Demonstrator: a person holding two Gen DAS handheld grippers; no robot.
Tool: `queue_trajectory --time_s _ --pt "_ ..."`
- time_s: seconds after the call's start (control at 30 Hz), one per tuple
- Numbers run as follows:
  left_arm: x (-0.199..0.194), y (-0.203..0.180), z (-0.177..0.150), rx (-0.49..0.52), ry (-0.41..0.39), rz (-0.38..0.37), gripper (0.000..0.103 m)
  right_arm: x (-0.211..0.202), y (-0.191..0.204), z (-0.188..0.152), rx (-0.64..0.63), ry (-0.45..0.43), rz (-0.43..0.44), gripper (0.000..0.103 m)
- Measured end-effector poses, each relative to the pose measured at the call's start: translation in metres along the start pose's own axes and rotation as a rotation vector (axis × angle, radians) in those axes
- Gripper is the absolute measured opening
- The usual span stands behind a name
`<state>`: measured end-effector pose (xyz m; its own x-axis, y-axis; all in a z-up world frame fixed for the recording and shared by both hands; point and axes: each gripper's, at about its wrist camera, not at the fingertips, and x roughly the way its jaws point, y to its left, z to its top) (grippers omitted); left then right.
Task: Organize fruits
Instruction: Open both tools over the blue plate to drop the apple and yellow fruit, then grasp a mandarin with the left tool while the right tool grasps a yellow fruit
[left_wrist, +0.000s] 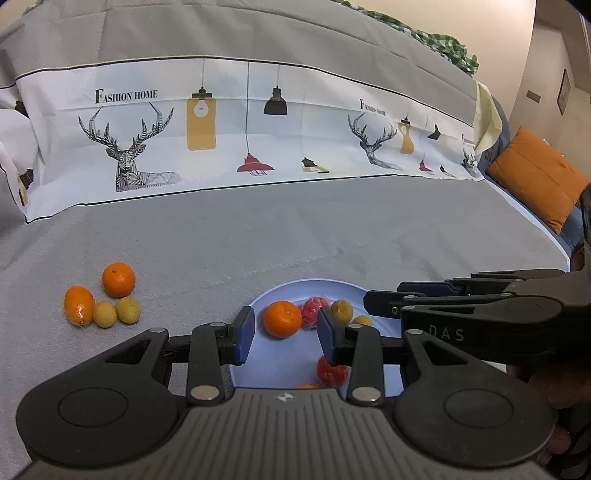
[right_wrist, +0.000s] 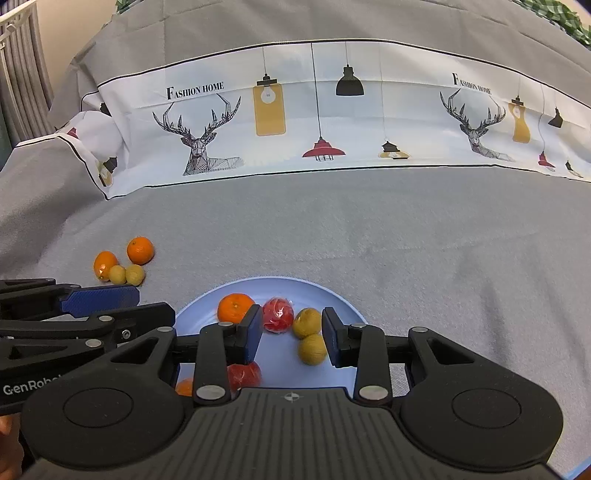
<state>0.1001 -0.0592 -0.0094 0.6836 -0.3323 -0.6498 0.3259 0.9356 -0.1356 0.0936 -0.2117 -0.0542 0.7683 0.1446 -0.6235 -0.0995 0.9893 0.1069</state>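
Observation:
A light blue plate (left_wrist: 295, 363) (right_wrist: 280, 350) lies on the grey cloth and holds an orange (left_wrist: 282, 318) (right_wrist: 233, 307), two wrapped red fruits (left_wrist: 314, 312) (right_wrist: 277, 315), two yellow-green fruits (right_wrist: 306, 322) and more fruit partly hidden under the grippers. My left gripper (left_wrist: 286, 338) is open and empty above the plate's left part. My right gripper (right_wrist: 291, 338) is open and empty above the plate's middle; it also shows in the left wrist view (left_wrist: 384, 308). Two oranges (left_wrist: 118, 279) (right_wrist: 139, 250) and two small yellow fruits (left_wrist: 127, 310) (right_wrist: 135, 274) lie loose on the cloth to the left.
A printed white cloth with deer and lamps (left_wrist: 221, 129) (right_wrist: 295, 110) hangs at the back. An orange cushion (left_wrist: 539, 177) lies at the far right. Grey cloth (right_wrist: 443, 240) stretches around the plate.

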Motion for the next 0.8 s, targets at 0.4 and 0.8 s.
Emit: queue_trajectory --time_s 0.4,0.8 --pt "-0.029 0.027 0.011 -0.079 -0.172 0.116 0.014 -0.014 0.012 0.006 -0.027 -0.122 0.014 0.017" --pt "-0.019 0.153 0.028 -0.515 -0.112 0.264 0.016 -0.002 0.049 0.014 -0.056 -0.148 0.178 0.017"
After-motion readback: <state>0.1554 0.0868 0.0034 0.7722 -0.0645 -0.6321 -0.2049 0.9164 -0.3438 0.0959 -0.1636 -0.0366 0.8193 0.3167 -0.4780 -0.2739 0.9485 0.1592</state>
